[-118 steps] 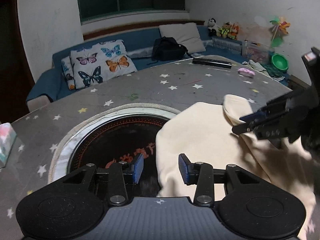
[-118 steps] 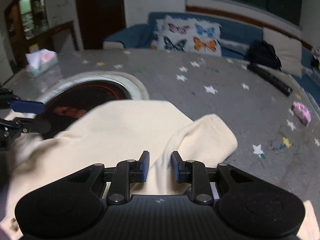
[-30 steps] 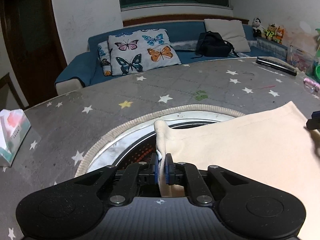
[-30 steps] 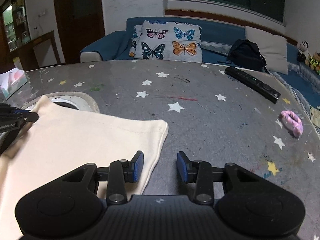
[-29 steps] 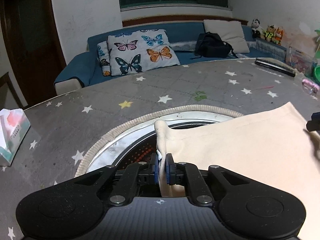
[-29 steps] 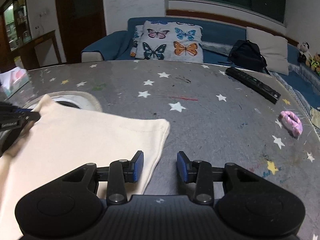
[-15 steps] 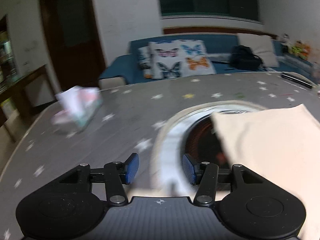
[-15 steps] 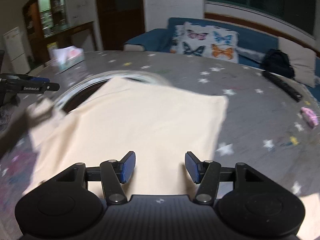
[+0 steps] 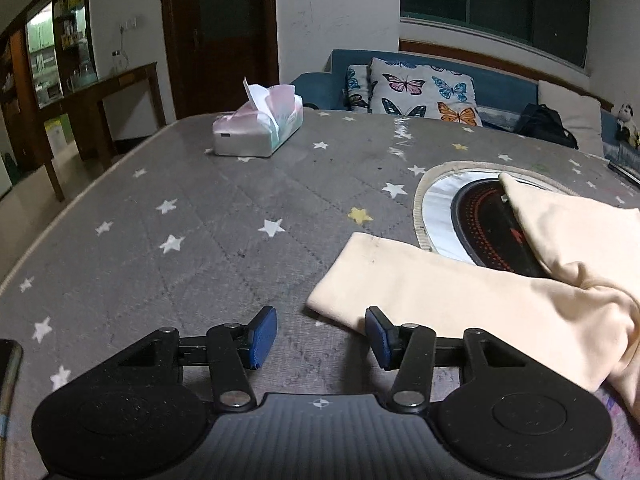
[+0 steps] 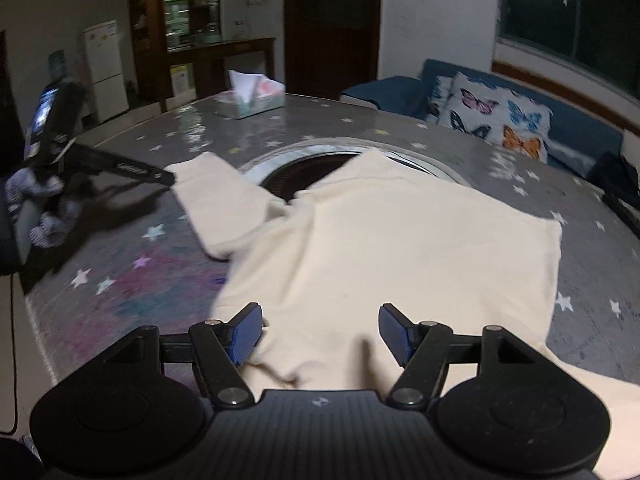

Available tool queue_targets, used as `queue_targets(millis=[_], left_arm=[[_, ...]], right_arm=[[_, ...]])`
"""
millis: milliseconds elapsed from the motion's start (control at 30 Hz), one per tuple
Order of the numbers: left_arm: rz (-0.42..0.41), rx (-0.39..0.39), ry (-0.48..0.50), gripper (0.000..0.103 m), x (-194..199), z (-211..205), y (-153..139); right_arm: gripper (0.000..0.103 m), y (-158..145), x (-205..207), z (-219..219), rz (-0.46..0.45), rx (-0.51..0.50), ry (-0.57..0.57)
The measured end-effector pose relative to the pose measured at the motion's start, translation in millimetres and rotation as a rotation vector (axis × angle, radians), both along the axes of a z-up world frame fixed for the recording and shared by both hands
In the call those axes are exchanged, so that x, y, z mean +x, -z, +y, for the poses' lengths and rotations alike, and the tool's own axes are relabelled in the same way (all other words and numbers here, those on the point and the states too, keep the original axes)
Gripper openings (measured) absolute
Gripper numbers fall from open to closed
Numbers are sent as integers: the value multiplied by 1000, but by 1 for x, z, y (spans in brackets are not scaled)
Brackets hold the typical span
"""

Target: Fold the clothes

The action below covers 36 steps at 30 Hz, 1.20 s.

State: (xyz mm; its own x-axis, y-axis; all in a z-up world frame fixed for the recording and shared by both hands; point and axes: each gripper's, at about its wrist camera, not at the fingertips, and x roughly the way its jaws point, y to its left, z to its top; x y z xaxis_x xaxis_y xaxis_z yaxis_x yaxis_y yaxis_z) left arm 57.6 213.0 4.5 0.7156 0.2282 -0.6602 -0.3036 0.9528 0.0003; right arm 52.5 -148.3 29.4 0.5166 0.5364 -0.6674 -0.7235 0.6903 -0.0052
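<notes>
A grey star-printed table cover (image 9: 192,216) is overlaid by a cream sweatshirt (image 10: 400,248), spread partly across the round hob (image 9: 480,224), one sleeve (image 9: 420,284) laid out sideways. The right gripper (image 10: 320,334) is opening, nothing pinched; the left gripper (image 9: 322,336) is held apart, empty, beside the cuff.

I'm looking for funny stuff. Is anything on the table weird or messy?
The cream garment lies partly over the round black insert in the table, and one sleeve sticks out sideways, not yet folded in. Nothing looks spilled or broken.
</notes>
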Motion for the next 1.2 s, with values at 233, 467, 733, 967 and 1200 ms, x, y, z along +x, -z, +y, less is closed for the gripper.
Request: queue_targets(millis=[233, 467, 733, 967, 1200], left_arm=[[-32, -45, 6, 8, 8, 4, 1], [-167, 22, -66, 4, -12, 1, -34], [-226, 20, -97, 4, -31, 13, -59], [-217, -11, -145, 4, -38, 32, -57], [-131, -15, -183, 4, -24, 48, -36]], right_arm=[[67, -1, -21, 11, -19, -3, -49], [65, 0, -43, 29, -56, -20, -128], [31, 21, -47, 52, -62, -78, -153], [7, 16, -44, 38, 20, -47, -172], [8, 11, -51, 36, 16, -111, -269]])
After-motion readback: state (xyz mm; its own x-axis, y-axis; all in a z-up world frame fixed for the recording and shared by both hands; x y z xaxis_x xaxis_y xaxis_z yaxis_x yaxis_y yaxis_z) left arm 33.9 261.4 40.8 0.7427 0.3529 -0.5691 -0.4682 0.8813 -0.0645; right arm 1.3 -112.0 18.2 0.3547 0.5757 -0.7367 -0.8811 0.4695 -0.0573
